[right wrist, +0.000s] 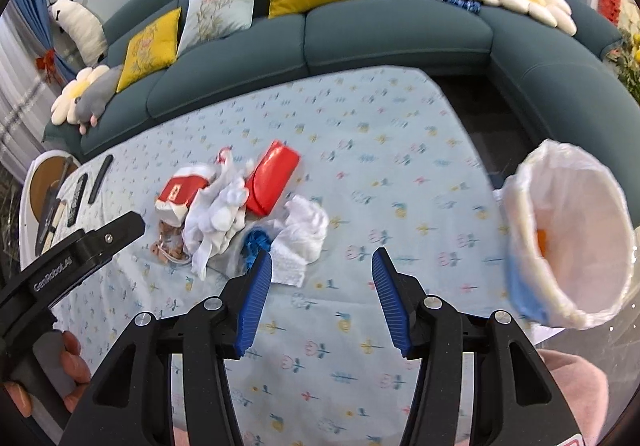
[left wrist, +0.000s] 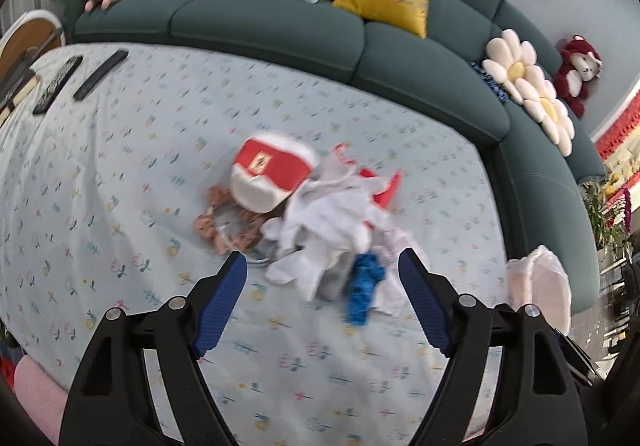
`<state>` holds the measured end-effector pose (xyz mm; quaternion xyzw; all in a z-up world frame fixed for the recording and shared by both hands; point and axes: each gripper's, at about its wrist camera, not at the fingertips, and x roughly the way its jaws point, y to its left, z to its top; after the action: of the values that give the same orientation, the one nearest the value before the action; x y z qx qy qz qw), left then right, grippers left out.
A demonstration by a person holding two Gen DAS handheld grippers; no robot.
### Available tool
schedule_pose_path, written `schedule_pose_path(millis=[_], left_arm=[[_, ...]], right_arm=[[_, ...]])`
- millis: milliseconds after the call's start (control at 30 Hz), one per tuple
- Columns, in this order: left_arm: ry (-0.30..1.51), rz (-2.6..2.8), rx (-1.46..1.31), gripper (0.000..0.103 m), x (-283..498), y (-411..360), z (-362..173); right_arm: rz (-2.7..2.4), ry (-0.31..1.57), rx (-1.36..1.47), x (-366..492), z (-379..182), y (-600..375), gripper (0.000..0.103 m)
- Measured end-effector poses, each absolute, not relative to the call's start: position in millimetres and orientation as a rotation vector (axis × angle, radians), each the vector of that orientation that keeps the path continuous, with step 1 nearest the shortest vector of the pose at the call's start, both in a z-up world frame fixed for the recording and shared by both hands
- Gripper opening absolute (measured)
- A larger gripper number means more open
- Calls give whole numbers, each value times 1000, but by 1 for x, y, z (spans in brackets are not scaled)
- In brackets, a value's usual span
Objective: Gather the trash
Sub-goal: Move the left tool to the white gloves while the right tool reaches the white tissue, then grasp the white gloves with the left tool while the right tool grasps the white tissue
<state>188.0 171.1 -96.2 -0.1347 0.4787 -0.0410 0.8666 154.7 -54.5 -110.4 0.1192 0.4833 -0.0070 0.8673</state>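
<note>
A trash pile lies mid-table: a red and white carton (left wrist: pixel 268 173) (right wrist: pixel 180 195), crumpled white tissues (left wrist: pixel 332 221) (right wrist: pixel 218 219), a red packet (right wrist: pixel 272 177), a blue scrap (left wrist: pixel 364 286) (right wrist: pixel 256 240), a clear bag of brown snacks (left wrist: pixel 228 226) (right wrist: pixel 170 246). My left gripper (left wrist: pixel 322 272) is open and empty, just short of the pile; it also shows at the left of the right wrist view (right wrist: pixel 120 234). My right gripper (right wrist: pixel 322 266) is open and empty, right of the pile. A white-lined bin (right wrist: pixel 572 238) (left wrist: pixel 540 286) stands off the table's right edge.
The table (right wrist: pixel 400 173) has a pale floral cloth. Two remotes (left wrist: pixel 80 79) (right wrist: pixel 86 189) lie at its far left. A teal sofa (left wrist: pixel 280 25) (right wrist: pixel 380 29) with cushions and plush toys wraps the far and right sides. A round side table (right wrist: pixel 44 181) stands left.
</note>
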Motion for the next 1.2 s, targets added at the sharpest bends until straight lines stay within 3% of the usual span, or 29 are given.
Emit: schedule_pose_path(millis=[500,667,733,867,1067,1200], left_arm=[[1105,-148,-313,72,238,156,-140],[1139,-169,-299,56,255,143,-153],[1147,-180,-301,34,258,142,-157],[1151,-203,-311,14,261,142,-161],[1132,-205,-327,8,257,149,-155],[1091,-197,-340,8,248,157,-136]], right_arm=[[-44,1144,282,214,-178,-40,51],[-50,1176,321,224,-193,-42,51],[-48,1187,324,229,-200,-40,49],[-22,1210,332,232,-209,-37,32],[1,1204,319,229,-206,-34,17],[19,1160,310,220,-189,-36,15]])
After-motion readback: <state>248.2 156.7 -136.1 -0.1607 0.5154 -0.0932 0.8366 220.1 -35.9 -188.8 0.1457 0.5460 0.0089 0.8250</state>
